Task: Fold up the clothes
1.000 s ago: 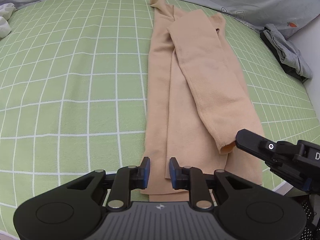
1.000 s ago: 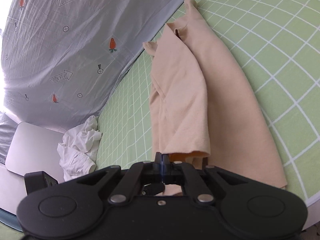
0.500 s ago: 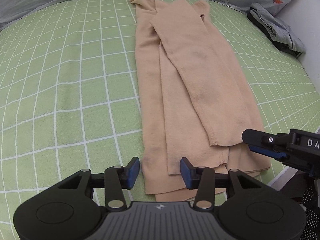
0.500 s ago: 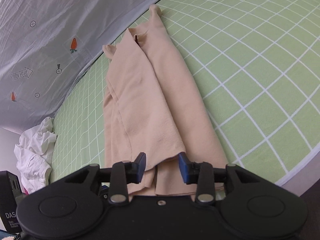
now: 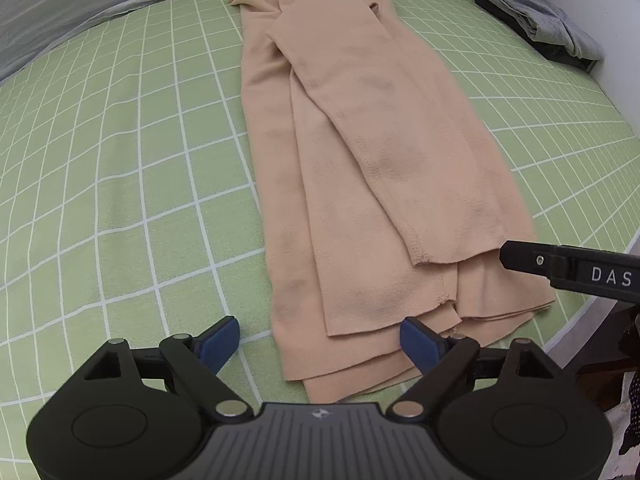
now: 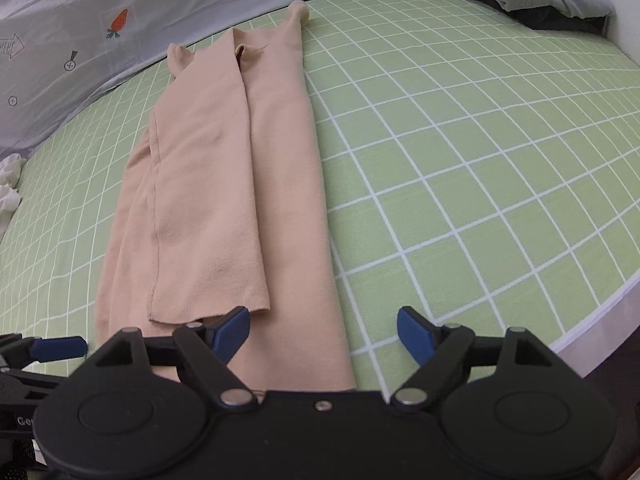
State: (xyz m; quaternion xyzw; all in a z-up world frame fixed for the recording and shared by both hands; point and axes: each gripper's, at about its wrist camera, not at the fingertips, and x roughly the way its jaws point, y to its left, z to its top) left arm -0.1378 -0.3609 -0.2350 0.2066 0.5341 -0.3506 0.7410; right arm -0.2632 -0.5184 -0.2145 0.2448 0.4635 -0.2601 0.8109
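Peach-tan fabric fills the middle of both views: the garment (image 5: 360, 184) lies flat on the bed (image 5: 120, 152), folded lengthwise into a long narrow strip, with one sleeve laid down along its top. The bed's cover is green with a white grid. We have the near hem right in front of us, close to the bed's edge.

Our left hand-held gripper (image 5: 320, 338) hangs over that hem with its jaws spreading wide; the blue pads (image 5: 218, 338) stand apart on either side of the hem's left part and press on nothing. Cloth lies beneath the gap, not clamped.

Our right hand-held gripper (image 6: 323, 330) is opening too, jaws far apart over the garment's right edge and the green cover beside it. Nothing is pinched there either. In the left view, its black finger reaches in from the right, just off the sleeve's cuff.

Beyond the garment runs a grey sheet (image 6: 80, 20) with small carrot prints. A grey folded pile (image 5: 536, 24) sits at the far right corner, and a bit of white cloth (image 6: 10, 184) shows at the left edge.
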